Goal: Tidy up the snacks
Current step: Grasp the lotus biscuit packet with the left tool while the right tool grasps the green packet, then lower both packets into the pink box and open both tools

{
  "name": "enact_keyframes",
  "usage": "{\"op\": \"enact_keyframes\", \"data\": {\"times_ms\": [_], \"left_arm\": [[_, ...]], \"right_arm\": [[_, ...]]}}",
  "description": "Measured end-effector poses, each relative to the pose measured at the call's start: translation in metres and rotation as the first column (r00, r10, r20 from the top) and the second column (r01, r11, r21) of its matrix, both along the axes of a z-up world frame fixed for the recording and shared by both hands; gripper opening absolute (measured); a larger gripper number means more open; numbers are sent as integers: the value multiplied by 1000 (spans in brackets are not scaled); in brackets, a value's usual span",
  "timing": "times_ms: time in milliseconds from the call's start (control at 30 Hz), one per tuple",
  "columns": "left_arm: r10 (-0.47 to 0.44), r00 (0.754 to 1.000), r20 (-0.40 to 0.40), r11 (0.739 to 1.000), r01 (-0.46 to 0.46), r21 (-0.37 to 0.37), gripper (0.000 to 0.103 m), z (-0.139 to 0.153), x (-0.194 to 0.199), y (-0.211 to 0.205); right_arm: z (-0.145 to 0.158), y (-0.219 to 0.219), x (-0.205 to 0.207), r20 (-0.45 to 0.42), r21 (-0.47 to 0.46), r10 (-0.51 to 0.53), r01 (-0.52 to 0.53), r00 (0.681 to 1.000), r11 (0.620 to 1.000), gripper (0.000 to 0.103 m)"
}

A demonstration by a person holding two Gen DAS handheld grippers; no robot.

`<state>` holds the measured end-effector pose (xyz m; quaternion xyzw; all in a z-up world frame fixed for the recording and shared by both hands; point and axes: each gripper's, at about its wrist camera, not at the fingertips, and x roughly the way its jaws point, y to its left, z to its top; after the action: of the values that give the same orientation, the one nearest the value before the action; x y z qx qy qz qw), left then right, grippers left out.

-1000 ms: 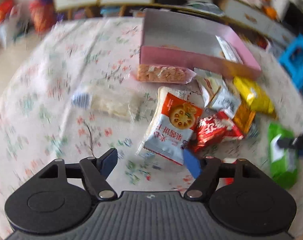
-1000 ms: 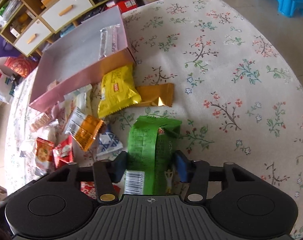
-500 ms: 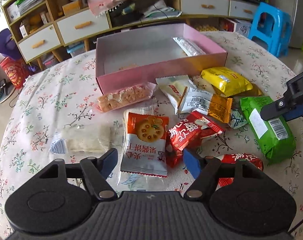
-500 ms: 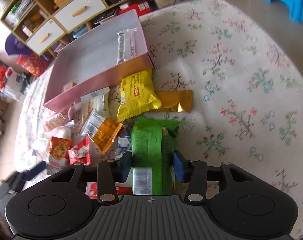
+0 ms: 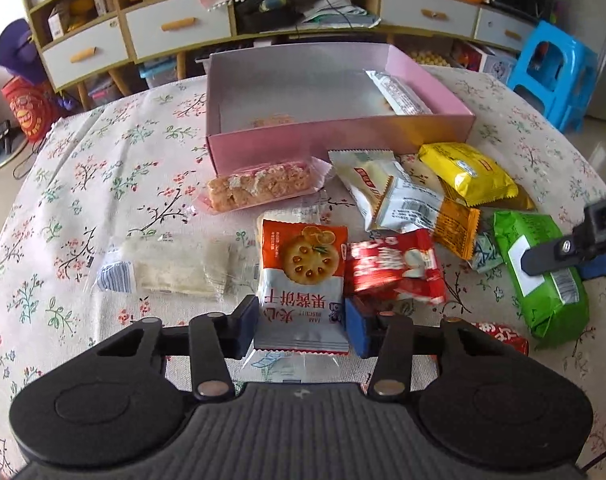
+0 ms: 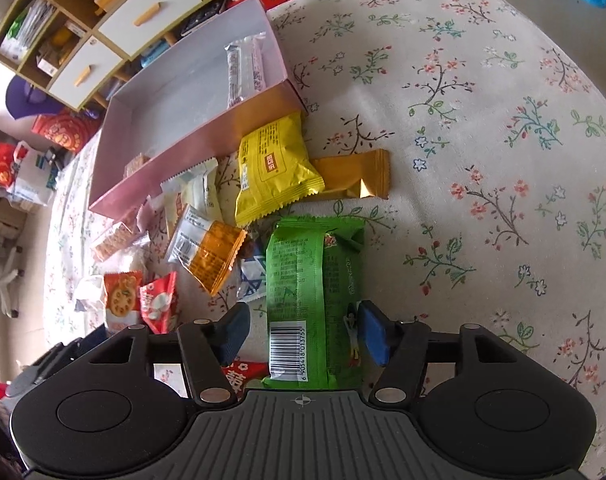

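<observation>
The left tool (image 5: 301,320) is closing on the orange-and-white jam biscuit packet (image 5: 303,276), its blue pads right against the packet's two side edges near the bottom seam, so I'd call it clamped or all but. The packet lies flat on the floral-cloth counter (image 5: 103,184), in front of the open pink cardboard box (image 5: 343,136) and just beside a red crinkly snack wrapper (image 5: 395,266). Its long axis runs straight away from the tool toward the box, printed text end nearest the tool. If it were me I'd squeeze gently, since it's a puffy foil bag of crumbly stuff, and lift straight up so it clears the red wrapper. Meanwhile the right tool (image 6: 301,330) is opening, pads straddling the green plastic-wrapped snack pack (image 6: 315,280) with a gap on the left side, so not gripping. That pack also points lengthwise away from its tool, barcode end closest.
</observation>
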<state>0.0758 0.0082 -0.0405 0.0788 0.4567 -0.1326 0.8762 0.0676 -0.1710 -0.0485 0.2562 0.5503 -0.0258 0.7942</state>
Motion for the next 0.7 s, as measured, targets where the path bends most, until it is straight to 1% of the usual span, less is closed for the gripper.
{"op": "enact_keyframes", "data": {"times_ms": [67,100,133,267,367,500,700], "left_arm": [[14,1000,-11,1000,-14,-21,40,2,2,4],[19,1000,-13,999,-19,-31,40,3,2,6],[24,1000,-14,999,-25,-39,39,4,3,7],[38,999,0,997,-38,-63,38,11,3,11],[46,999,5,995,-46,-86,38,19,5,14],[57,998,4,990,-56,-127,38,28,9,16],[84,996,29,982,-77,-173,38,42,18,15]], "right_arm": [[-1,3,0,4,-20,7,-7,1000,1000,57],[-1,4,0,6,-26,11,-10,1000,1000,45],[-1,5,1,11,-21,15,-15,1000,1000,44],[7,7,2,38,-31,18,-17,999,999,42],[17,6,2,71,-15,6,-5,997,1000,42],[33,1,3,118,21,-23,21,993,1000,42],[51,-4,17,176,84,-82,68,981,994,39]]}}
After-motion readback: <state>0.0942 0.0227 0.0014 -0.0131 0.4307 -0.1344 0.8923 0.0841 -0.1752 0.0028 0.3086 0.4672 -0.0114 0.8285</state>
